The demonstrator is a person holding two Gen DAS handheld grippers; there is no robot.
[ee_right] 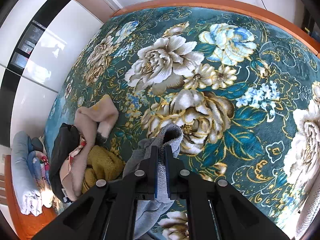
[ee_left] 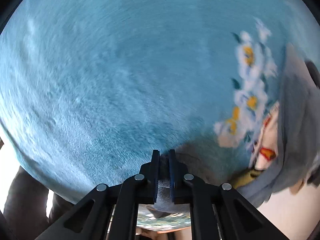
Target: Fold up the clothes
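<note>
My left gripper is shut on grey fabric; a fuzzy light-blue garment with white and yellow flowers fills that blurred view right in front of it. My right gripper is shut on the ribbed cuff of a grey garment, which hangs down past the jaws above the bed. The floral teal blanket covers the bed below.
A pile of clothes lies at the bed's left edge: a beige piece, a black one and a mustard one. Folded pale bedding sits beyond. A wooden bed frame and white wardrobe border the bed.
</note>
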